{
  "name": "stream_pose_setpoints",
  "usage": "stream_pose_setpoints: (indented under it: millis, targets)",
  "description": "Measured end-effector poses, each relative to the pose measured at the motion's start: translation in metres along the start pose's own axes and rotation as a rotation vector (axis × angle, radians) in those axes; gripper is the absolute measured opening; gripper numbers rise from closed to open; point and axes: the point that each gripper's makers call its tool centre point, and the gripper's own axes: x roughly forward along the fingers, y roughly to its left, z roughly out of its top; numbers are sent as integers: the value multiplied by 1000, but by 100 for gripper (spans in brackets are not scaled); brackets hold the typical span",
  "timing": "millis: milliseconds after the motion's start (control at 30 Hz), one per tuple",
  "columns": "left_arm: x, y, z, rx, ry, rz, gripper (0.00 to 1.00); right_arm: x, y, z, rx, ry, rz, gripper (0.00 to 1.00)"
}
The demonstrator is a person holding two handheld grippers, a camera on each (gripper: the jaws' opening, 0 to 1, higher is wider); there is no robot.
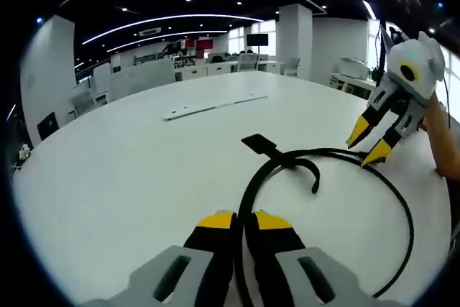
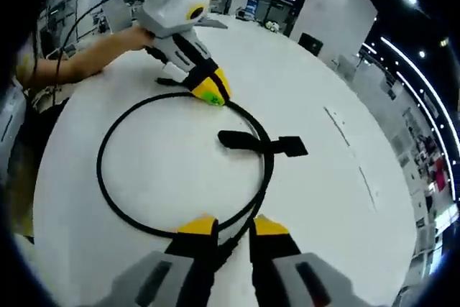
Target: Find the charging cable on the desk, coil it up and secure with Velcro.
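Two grippers: both pinch the black cable [image 2: 108, 141], looped on the white desk [image 2: 302, 91].
Left gripper [image 1: 244, 218]: jaws nearly closed on it.
Right gripper [image 2: 233, 226]: likewise.
Velcro strap [image 2: 262, 143]: crosses the loop.

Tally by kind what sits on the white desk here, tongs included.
Black cable, lying in one loop: 1
Black Velcro strap on the cable: 1
Tongs: 2, left and right, each closed on the cable
Total: 4
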Motion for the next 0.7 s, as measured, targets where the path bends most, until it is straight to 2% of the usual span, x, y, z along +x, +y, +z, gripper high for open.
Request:
stream_pose_setpoints:
  millis: [33,100,133,167,233,267,300,333,433,567,700]
  targets:
    - [0,0,0,0,0,-1,10,0,-7,9,-51,-55,-37,19]
    - [0,0,0,-3,0,-2,10,0,-24,30,-50,-170,-123,19]
    - [0,0,0,-6,0,-3,10,1,-33,39,-90,-212,-170,19]
    - [0,0,0,-4,0,-4,10,2,-35,41,-100,-222,-183,20]
    - [0,0,0,-2,-1,-4,10,6,-47,50,-289,-236,-315,20]
    - [0,0,0,-2,-1,-4,10,10,-47,49,-399,-207,-351,20]
    - [0,0,0,-1,-1,-5,10,12,-46,49,-429,-198,-357,19]
    - [0,0,0,-2,-1,-6,10,22,-39,45,-519,-164,-351,18]
    - [0,-1,0,-5,-3,-6,10,36,-30,41,-539,-139,-323,18]
    - [0,0,0,-5,-4,-8,10,48,-21,41,-537,-154,-285,18]
    - [0,0,0,-4,-4,-8,10,53,-21,43,-562,-162,-311,17]
